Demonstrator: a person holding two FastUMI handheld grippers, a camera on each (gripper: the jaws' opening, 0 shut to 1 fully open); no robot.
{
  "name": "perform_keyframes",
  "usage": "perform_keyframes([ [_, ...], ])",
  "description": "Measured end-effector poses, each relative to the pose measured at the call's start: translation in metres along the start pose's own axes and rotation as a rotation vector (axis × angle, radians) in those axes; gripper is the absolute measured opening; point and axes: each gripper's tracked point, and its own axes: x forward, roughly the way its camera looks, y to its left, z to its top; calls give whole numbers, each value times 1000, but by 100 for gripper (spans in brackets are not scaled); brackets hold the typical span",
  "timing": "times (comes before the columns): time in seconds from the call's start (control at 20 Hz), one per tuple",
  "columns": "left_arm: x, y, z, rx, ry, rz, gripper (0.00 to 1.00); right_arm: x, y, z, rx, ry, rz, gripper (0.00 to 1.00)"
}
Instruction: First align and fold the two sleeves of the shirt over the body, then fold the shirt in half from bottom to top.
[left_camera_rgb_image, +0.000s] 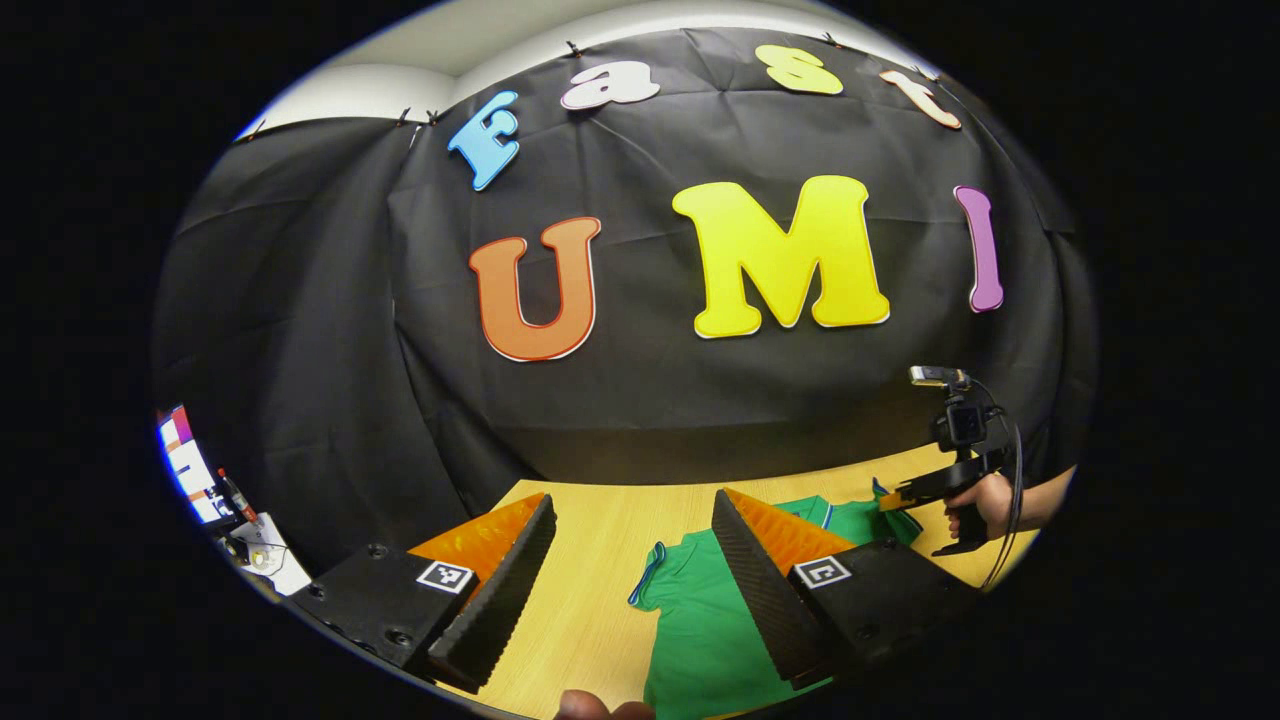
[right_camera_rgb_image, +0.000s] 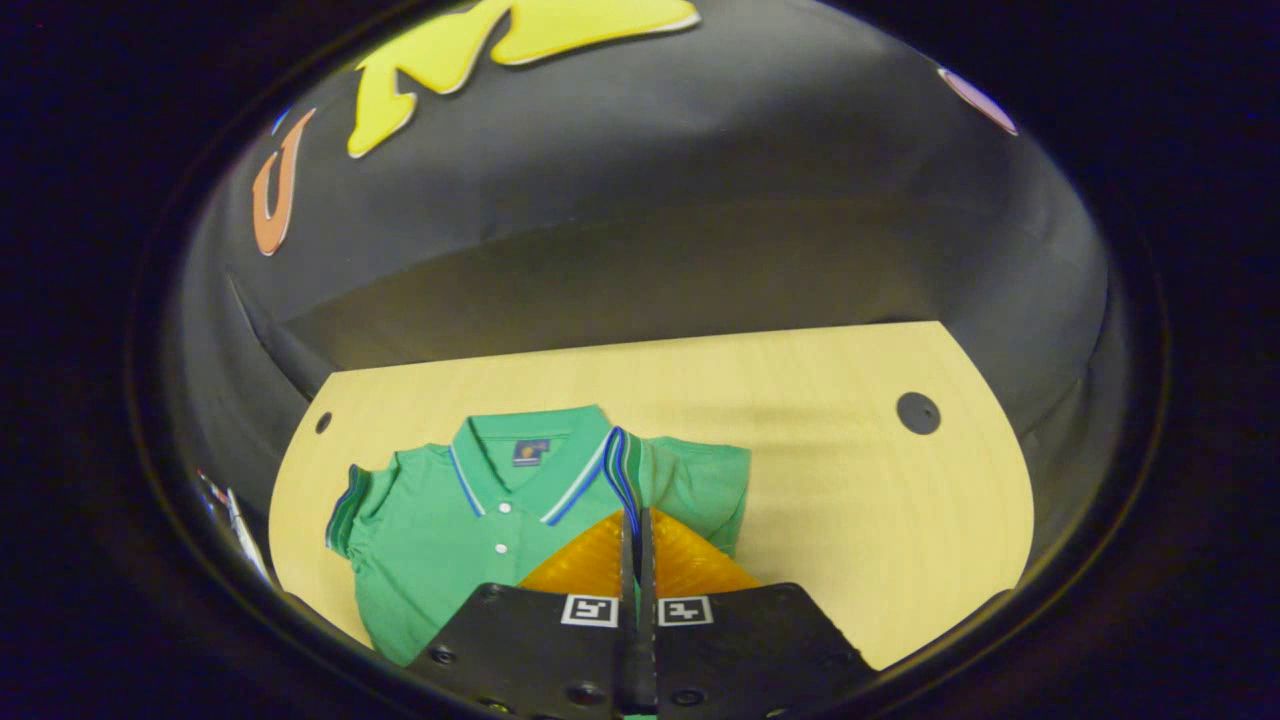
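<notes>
Shirt (right_camera_rgb_image: 430, 530) collar label (right_camera_rgb_image: 530, 452) unreadable, sleeve (right_camera_rgb_image: 625, 480) seemingly pinched by right gripper (right_camera_rgb_image: 636, 535)

- My shirt (right_camera_rgb_image: 430, 530) is soft knitted cloth, matt, with a finer ribbed collar (right_camera_rgb_image: 520, 455) and small glossy buttons (right_camera_rgb_image: 500, 508).
- The table (right_camera_rgb_image: 850, 480) under it looks like pale wood or wood-look laminate, smooth, with a faint grain and a low sheen.
- The wall behind (left_camera_rgb_image: 640, 400) is thin black cloth, matt and creased.
- My left gripper (left_camera_rgb_image: 635, 560) has fingers (left_camera_rgb_image: 505, 590) faced with ribbed, rubbery-looking pads, dull in finish; the bodies behind them look like hard matt plastic with small screws.
- My right gripper (right_camera_rgb_image: 637, 530) shows the same matt plastic, with paper-like printed tags on top; its fingers pinch the ribbed edge of the sleeve (right_camera_rgb_image: 700, 490).
</notes>
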Motion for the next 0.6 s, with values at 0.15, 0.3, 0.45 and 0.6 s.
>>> perform_keyframes([
  [0.15, -3, 18, -5, 8, 9, 20, 100, 18, 31, -11, -24, 33, -7, 0],
  [0.3, -6, 39, -8, 19, 16, 55, 100, 23, 57, -21, -14, 65, 36, 3],
  [0.45, -7, 49, -11, 13, 23, 59, 100, 18, 69, -15, -8, 37, 49, 30],
  [0.6, -3, 48, -14, -9, 25, 32, 100, 2, 69, -9, -9, 3, 41, 71],
])
